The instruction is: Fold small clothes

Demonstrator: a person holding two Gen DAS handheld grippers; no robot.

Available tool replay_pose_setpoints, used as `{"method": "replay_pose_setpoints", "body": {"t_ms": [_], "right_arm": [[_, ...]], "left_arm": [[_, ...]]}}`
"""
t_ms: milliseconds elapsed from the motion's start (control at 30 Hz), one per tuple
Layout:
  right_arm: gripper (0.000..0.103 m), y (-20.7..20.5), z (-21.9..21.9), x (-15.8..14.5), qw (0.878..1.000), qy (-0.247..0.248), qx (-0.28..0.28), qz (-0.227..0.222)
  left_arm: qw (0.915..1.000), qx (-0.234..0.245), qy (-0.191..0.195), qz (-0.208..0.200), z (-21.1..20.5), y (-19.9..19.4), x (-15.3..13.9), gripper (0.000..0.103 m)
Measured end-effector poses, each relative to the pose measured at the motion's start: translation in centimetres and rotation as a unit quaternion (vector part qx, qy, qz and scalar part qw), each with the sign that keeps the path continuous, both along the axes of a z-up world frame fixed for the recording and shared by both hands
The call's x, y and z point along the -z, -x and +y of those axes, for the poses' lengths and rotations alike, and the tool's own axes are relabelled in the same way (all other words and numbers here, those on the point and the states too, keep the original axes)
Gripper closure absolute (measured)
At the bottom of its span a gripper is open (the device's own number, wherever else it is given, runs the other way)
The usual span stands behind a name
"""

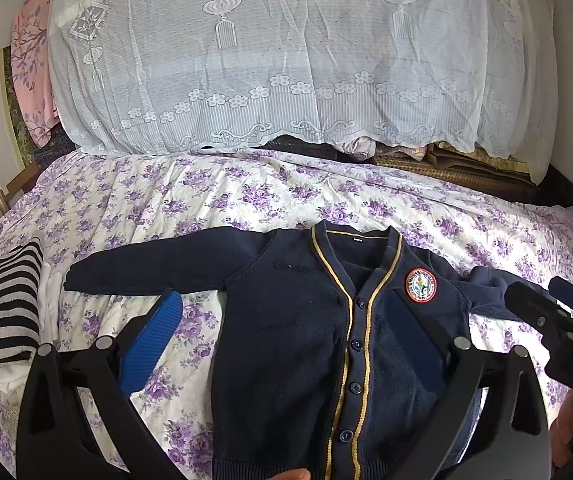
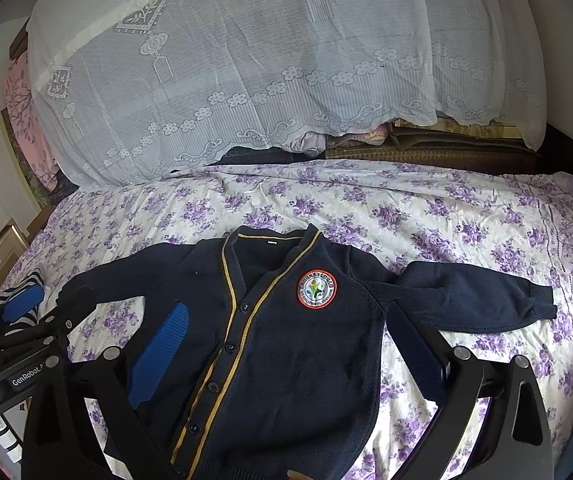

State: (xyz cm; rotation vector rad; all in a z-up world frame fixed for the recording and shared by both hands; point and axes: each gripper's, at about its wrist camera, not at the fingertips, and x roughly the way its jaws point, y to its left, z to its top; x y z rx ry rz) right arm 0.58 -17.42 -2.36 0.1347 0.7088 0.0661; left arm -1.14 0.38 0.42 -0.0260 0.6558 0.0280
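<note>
A small navy cardigan (image 1: pixel 298 320) with gold trim and a round red badge (image 1: pixel 421 284) lies flat and buttoned on the purple floral bedsheet (image 1: pixel 166 200). Both sleeves are spread sideways: one sleeve (image 1: pixel 146 264) to the left, the other sleeve (image 2: pixel 486 292) to the right. My left gripper (image 1: pixel 282 296) hovers open over the cardigan's left half, with nothing between its blue pads. Over the chest of the cardigan (image 2: pixel 298 360), my right gripper (image 2: pixel 286 308) is open and holds nothing. Each gripper appears at the edge of the other's view.
A folded black-and-white striped garment (image 1: pixel 2 304) lies on the sheet left of the cardigan. A big pile under a white lace cover (image 1: pixel 266 60) fills the back of the bed. A person's fingertip (image 1: pixel 290 474) shows at the bottom edge.
</note>
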Motion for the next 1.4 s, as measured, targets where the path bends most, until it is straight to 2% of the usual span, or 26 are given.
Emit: {"method": "replay_pose_setpoints", "body": {"t_ms": [1400], "right_arm": [[0.003, 0.07, 0.04, 0.04, 1.000, -0.002, -0.002, -0.001]], "left_arm": [[1.0000, 0.000, 0.000, 0.006, -0.46, 0.13, 0.48, 0.004]]}}
